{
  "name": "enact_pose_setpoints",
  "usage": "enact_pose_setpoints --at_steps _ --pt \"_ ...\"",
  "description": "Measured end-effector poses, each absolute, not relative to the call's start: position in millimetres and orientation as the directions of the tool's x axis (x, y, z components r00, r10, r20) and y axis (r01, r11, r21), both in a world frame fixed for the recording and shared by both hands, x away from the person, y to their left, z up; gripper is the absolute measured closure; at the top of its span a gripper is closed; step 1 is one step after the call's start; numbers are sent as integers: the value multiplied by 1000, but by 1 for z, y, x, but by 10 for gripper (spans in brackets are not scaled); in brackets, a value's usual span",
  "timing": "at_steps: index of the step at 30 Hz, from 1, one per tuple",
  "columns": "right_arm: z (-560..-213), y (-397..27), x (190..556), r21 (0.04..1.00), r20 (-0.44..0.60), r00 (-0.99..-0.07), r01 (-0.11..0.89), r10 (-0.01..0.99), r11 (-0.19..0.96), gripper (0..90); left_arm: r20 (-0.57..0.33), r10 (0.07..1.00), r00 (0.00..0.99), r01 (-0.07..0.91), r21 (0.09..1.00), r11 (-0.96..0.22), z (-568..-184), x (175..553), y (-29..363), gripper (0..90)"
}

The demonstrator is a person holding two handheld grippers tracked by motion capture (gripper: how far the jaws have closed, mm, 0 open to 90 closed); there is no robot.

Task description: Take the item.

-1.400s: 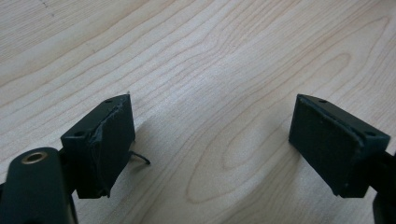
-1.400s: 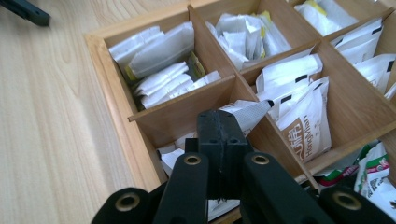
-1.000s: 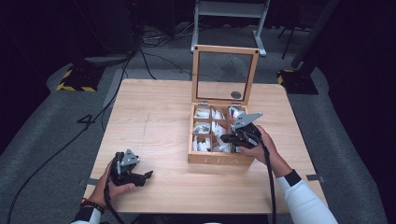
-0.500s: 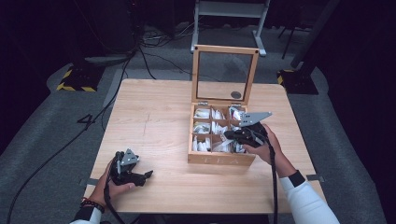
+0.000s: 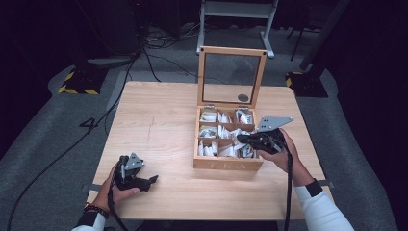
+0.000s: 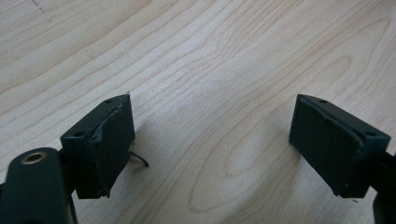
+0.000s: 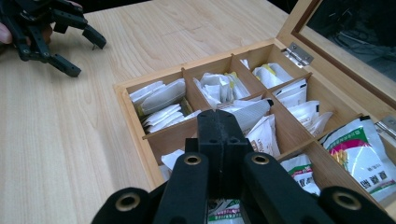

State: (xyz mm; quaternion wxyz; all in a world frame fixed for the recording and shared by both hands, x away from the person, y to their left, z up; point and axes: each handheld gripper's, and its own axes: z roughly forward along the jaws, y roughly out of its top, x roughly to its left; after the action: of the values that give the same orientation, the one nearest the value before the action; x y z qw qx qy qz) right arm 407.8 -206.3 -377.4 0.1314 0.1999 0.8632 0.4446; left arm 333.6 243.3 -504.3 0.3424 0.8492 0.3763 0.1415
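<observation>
Table (image 5: 159,120) of pale wood bears an open wooden box (image 5: 228,163) of sachets – right gripper (image 5: 243,139) over its near compartments, jaws pressed together, while the left gripper (image 5: 153,180) rests near the table's front-left edge, jaws spread.

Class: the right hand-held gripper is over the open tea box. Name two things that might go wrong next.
1. The right hand-held gripper is shut, seemingly pinching a white sachet; a thin grip may slip.
2. The wooden box has its glass lid standing upright; a knock from that hand could tip it shut.
</observation>
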Motion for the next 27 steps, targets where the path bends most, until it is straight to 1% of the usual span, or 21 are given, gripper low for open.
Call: enact_pose_setpoints --at_steps 5,13,27 --pt "-371 -216 398 835 -54 -885 214 463 507 900 -17 736 676 542 688 -482 -504 334 243 147" --pt "-364 -223 383 850 -53 -899 188 434 493 900 -18 736 676 543 688 -482 -504 334 243 147" --pt "-368 -218 356 837 -68 -929 146 365 528 900 -18 737 676 543 688 -481 -504 334 243 147"
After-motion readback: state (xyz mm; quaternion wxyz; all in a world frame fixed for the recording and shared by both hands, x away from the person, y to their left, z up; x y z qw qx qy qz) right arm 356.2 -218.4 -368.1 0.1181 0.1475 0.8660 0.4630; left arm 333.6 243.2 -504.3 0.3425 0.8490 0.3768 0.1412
